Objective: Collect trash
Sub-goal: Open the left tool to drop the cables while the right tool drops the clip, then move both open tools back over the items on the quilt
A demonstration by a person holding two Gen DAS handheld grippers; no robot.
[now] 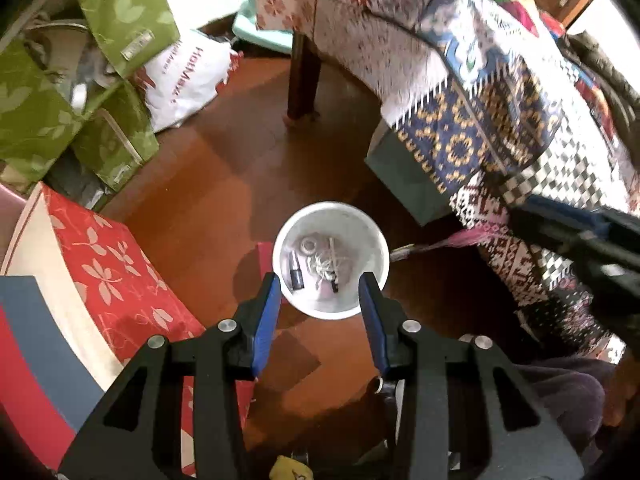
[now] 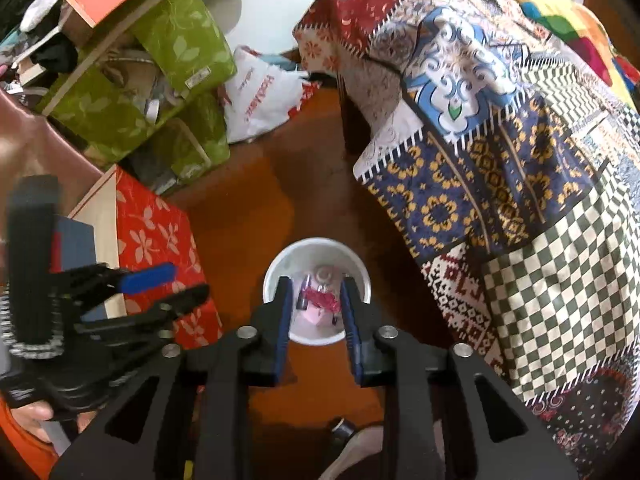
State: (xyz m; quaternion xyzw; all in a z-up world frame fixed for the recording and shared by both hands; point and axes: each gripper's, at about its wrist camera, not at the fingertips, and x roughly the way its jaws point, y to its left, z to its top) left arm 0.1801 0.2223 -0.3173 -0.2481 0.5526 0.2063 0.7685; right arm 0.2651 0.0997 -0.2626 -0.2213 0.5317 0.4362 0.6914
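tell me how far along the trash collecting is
Done: the white cup on the floor already holds scraps, including a small dark tube and pale bits. In hand: the right tongs hang over the cup with a pink crumpled piece between their pads; whether it is gripped or already dropped I can't tell. The left tongs are open and empty. Left: no loose trash shows on the visible floor.

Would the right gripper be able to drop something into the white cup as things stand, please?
Probably yes: the right gripper hangs directly over the white cup, whose mouth is uncovered, with nothing between them.
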